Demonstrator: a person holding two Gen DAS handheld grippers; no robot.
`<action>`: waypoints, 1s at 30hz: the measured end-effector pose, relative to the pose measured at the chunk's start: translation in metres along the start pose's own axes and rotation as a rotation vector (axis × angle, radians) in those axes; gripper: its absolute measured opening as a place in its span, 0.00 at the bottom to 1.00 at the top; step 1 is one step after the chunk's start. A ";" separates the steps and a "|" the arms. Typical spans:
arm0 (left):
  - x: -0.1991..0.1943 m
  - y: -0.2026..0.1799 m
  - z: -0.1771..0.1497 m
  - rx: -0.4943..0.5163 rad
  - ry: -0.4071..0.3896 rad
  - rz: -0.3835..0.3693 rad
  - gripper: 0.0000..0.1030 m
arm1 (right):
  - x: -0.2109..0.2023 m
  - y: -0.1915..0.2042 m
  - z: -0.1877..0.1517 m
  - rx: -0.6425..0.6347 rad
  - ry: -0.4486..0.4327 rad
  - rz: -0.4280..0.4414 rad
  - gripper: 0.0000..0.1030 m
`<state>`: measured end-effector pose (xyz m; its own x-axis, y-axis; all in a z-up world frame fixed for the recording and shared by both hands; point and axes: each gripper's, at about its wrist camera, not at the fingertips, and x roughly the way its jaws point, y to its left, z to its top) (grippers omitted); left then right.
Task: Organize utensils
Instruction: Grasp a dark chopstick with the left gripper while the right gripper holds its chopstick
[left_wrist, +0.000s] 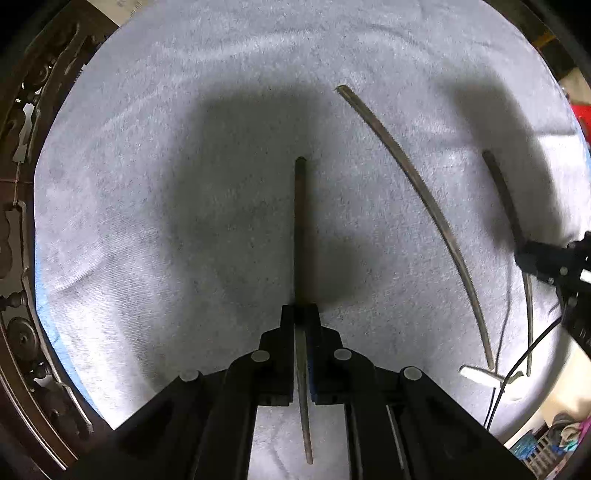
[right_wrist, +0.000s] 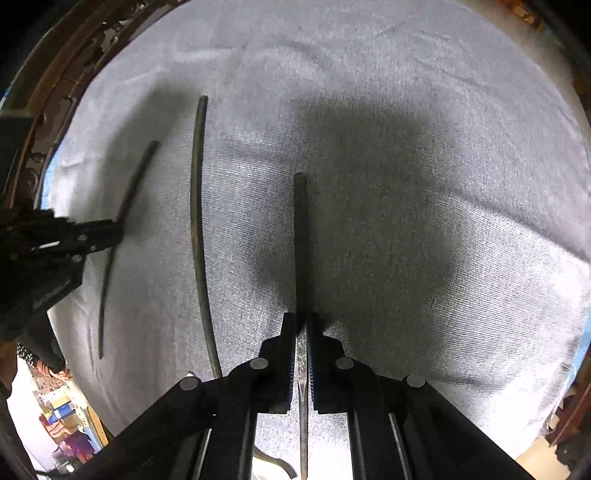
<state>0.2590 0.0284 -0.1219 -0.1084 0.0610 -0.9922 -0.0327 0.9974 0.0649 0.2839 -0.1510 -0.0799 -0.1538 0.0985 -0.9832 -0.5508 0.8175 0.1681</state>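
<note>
Between the closed pads of the left gripper (left_wrist: 300, 317) runs a thin dark utensil (left_wrist: 300, 221), clamped on its shaft and lying along the grey towel (left_wrist: 147, 184); the right gripper (right_wrist: 301, 325) likewise pinches a second slim utensil (right_wrist: 300, 240) on the same cloth; between the two held pieces lies a longer free utensil (left_wrist: 417, 177), apart from both; beyond the towel's far-left edge shows a carved dark wooden frame (left_wrist: 22, 122).
</note>
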 end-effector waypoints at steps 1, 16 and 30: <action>0.000 0.001 -0.004 0.007 -0.004 0.008 0.07 | 0.001 0.002 0.003 -0.001 0.011 -0.008 0.08; 0.005 0.010 -0.025 -0.010 0.025 -0.044 0.06 | 0.009 0.029 0.020 0.011 0.077 -0.087 0.07; -0.004 0.053 -0.066 -0.175 -0.074 -0.170 0.05 | -0.014 -0.008 -0.020 0.115 -0.046 -0.031 0.06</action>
<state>0.1920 0.0780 -0.1078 -0.0135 -0.0980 -0.9951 -0.2160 0.9720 -0.0927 0.2740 -0.1699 -0.0665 -0.0990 0.0955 -0.9905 -0.4564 0.8801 0.1305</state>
